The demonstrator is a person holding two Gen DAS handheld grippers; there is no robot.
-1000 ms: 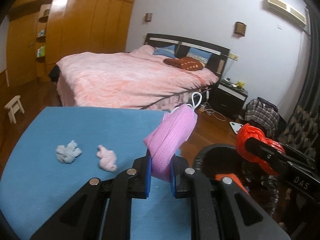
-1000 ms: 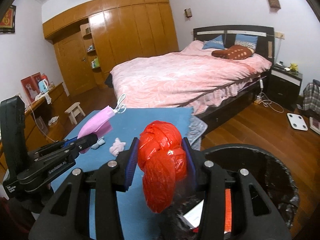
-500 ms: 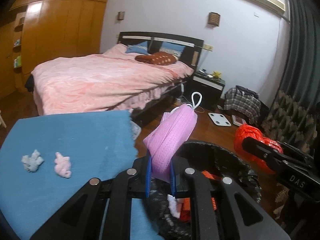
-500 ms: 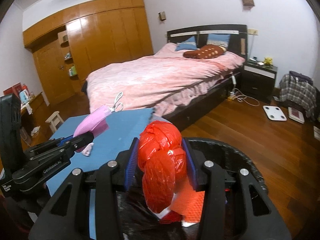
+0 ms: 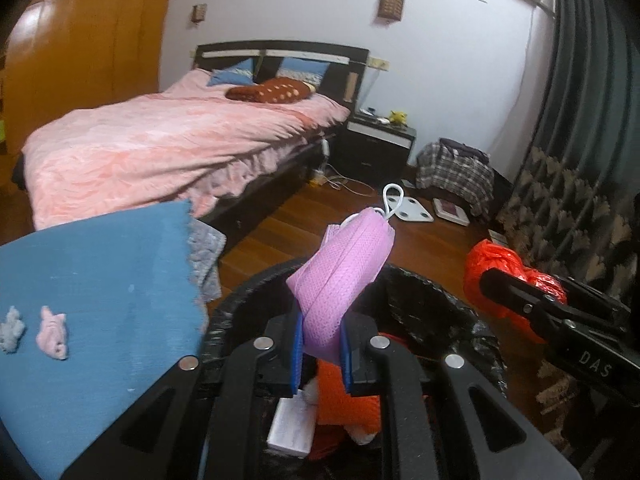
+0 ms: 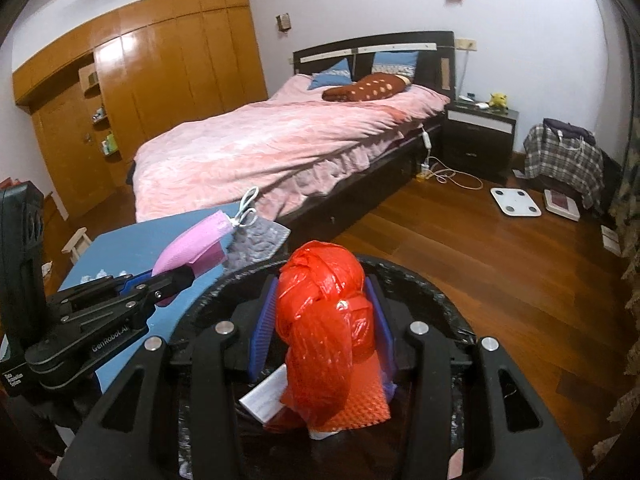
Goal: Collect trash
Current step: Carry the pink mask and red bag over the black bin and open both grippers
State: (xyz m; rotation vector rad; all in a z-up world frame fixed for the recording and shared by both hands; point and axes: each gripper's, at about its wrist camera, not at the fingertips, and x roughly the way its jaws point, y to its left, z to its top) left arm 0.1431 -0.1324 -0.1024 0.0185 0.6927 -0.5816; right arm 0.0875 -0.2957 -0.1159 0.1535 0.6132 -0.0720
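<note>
My left gripper (image 5: 321,350) is shut on a folded pink face mask (image 5: 344,276) with white ear loops, held above the black-lined trash bin (image 5: 436,292). My right gripper (image 6: 322,330) is shut on a knotted red plastic bag (image 6: 322,312), also over the bin (image 6: 444,312). Orange and white rubbish lies inside the bin (image 5: 344,400). In the right wrist view the left gripper (image 6: 188,276) with the mask (image 6: 192,244) sits at the left. In the left wrist view the right gripper (image 5: 500,280) with the red bag (image 5: 494,264) shows at the right. A pink wad (image 5: 52,334) and a grey wad (image 5: 10,326) lie on the blue table (image 5: 100,280).
A bed with a pink cover (image 6: 280,136) stands behind the table. A dark nightstand (image 6: 480,136), a white scale (image 6: 516,202) and a plaid bag (image 6: 564,160) are on the wooden floor to the right. A grey cloth (image 6: 260,240) hangs off the table's corner.
Both grippers have swung right, away from the blue table, and now hang over the bin's mouth. The mask and red bag stay gripped. The two wads have slid to the left edge of the left view.
</note>
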